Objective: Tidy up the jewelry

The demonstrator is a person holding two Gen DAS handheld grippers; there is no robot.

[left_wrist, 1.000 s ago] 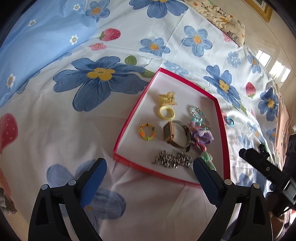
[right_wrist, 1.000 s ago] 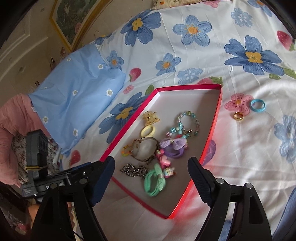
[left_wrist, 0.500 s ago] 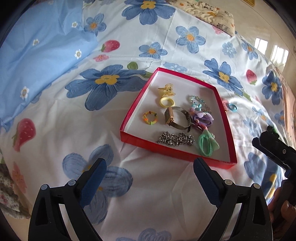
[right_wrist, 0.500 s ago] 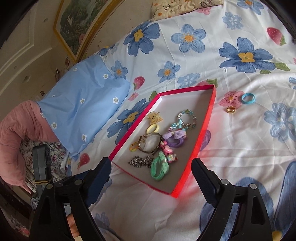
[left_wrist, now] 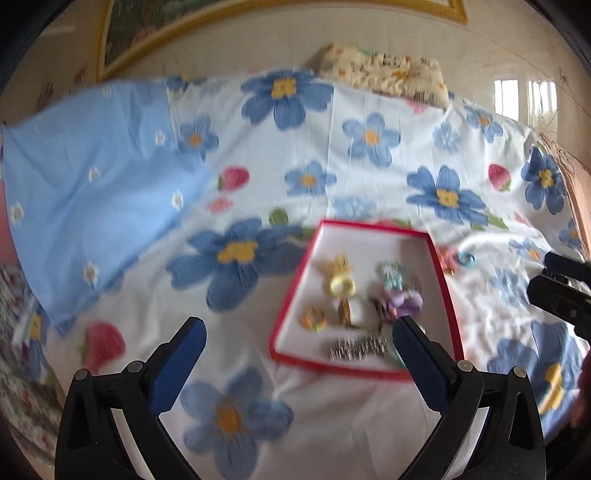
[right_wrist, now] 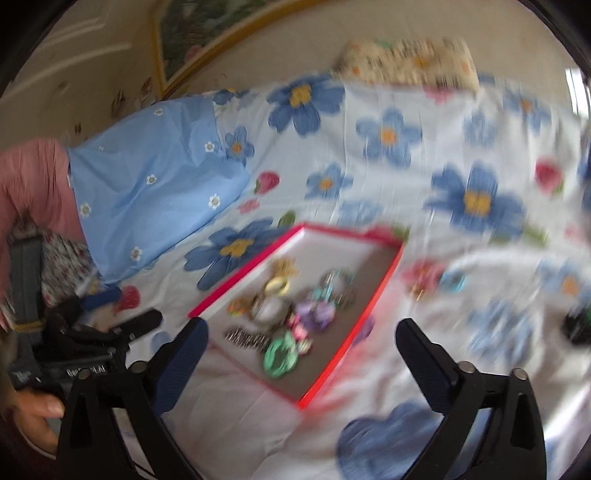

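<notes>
A red-rimmed tray (left_wrist: 291,295) (right_wrist: 384,284) lies on the flowered bedsheet and holds several pieces: a yellow ring-shaped hair tie (left_wrist: 341,286), a watch (left_wrist: 349,312), a silver chain (left_wrist: 358,347), a purple scrunchie (right_wrist: 317,314) and a green hair tie (right_wrist: 280,356). A blue ring (left_wrist: 466,258) (right_wrist: 452,282) and a gold ring (right_wrist: 419,293) lie on the sheet right of the tray. My left gripper (left_wrist: 295,363) and right gripper (right_wrist: 301,363) are both open and empty, held back from the tray. Both views are blurred.
A light blue pillow (left_wrist: 96,184) lies at the left. A patterned pillow (left_wrist: 384,72) sits at the bed's far edge below a framed picture (left_wrist: 258,22). A dark object (right_wrist: 578,325) lies on the sheet at the far right.
Both grippers have pulled back and tilted up from the tray, so the wall and far pillow now show. The tray looks smaller. Nothing was picked up.
</notes>
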